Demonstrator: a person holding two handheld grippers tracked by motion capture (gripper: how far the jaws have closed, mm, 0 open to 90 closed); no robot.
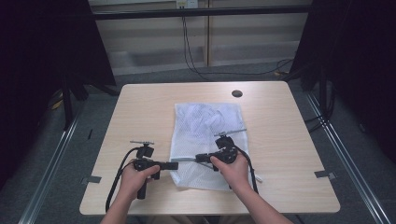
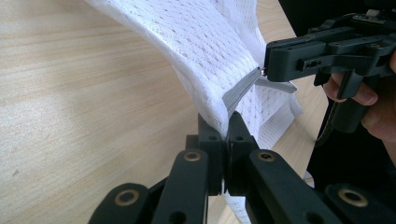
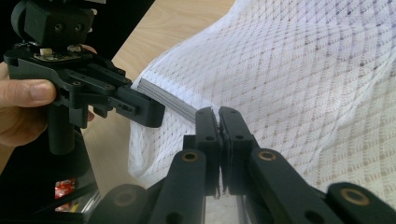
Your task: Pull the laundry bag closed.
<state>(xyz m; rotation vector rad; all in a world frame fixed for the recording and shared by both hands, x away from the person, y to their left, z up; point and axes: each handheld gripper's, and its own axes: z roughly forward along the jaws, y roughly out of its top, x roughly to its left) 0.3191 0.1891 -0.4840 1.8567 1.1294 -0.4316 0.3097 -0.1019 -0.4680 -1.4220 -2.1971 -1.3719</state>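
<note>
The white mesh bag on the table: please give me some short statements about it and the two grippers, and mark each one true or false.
1. The white mesh bag lies on the wooden table. True.
2. The left gripper has its jaws wide open above the bag. False: its jaws are shut on the bag's edge, beside the grey zipper strip.
3. The right gripper is shut on the grey zipper strip. True.
4. The bag is black. False: it is white.
5. A dark round spot sits near the table's far edge. True.
6. The two grippers are at opposite ends of the table. False: they are close together at the bag's near left part.
</note>
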